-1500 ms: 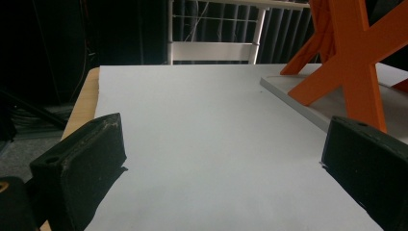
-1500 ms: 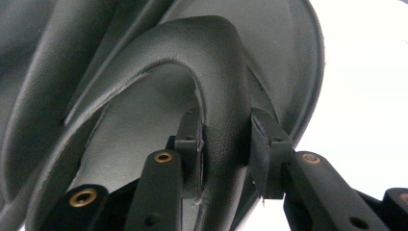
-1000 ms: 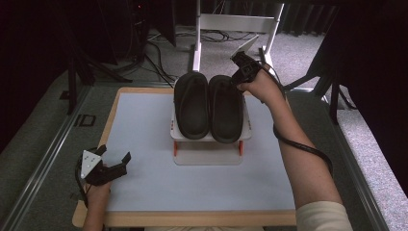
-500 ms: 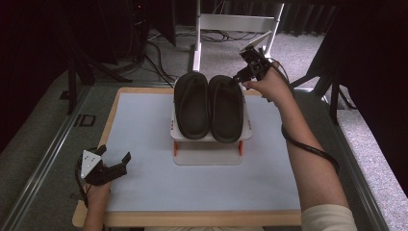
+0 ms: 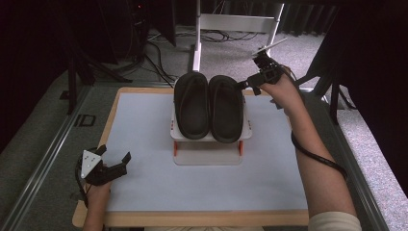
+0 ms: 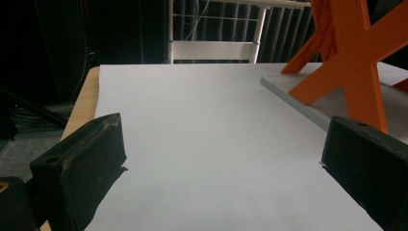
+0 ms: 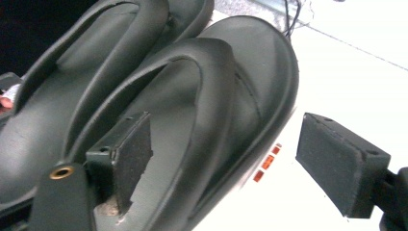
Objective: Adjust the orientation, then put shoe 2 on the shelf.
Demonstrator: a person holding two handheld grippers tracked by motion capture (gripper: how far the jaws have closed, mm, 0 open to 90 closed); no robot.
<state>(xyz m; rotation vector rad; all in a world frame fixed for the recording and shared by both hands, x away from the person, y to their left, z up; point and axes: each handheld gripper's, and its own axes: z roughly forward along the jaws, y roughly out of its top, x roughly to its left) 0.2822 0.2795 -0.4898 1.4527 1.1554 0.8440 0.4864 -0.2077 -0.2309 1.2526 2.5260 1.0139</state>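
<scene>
straddling the right sandal's (image 7: 231, 115) edge, right tool (image 7: 231, 159) wide open

White frame (image 5: 238, 21), cables (image 5: 159, 53) on grey carpet (image 5: 365, 125) beyond table.

Two black sandals (image 5: 210, 107) sit side by side on a white stand (image 5: 208, 155) mid-desk (image 5: 144, 125). Right gripper (image 5: 242, 84) meets the right sandal's far edge; left gripper (image 5: 126, 159) rests near-left, jaws apart.

Wood-edged table (image 5: 91, 211), pale blue top; small white rack (image 5: 208, 153) stands mid-table, left gripper (image 5: 113, 169) rests near-left corner.
</scene>
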